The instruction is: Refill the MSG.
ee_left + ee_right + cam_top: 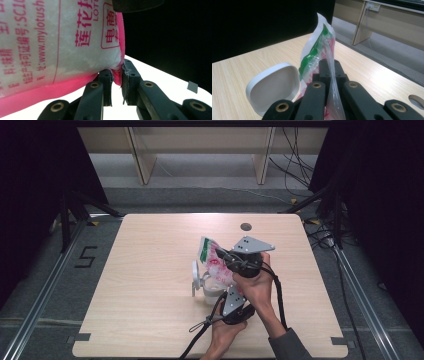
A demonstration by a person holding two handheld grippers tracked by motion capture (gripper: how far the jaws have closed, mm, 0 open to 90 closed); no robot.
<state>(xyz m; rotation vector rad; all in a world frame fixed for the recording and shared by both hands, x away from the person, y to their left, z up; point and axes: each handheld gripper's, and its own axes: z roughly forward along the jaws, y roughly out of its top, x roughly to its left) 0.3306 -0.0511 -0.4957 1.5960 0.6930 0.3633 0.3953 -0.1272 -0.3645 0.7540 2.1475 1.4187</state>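
Nearest, the left gripper (pixel 235 306) pinches the pink bottom corner of the bag (pixel 216 262) just above the table (pixel 150 285). White container (pixel 202 282) stands left of it. Farther right, the right gripper (pixel 227 256) clamps the bag's clear edge.

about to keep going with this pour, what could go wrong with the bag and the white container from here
1. The left hand-held gripper pinches only the bag's pink bottom corner; the bag looks full of white granules, so that corner could slip out or tear.
2. The right hand-held gripper clamps thin film at the bag's edge; if that hold shifts, the bag may swing and spill onto the table.
3. The white container stands unheld under the bag with its lid flipped up; a bump could tip it.
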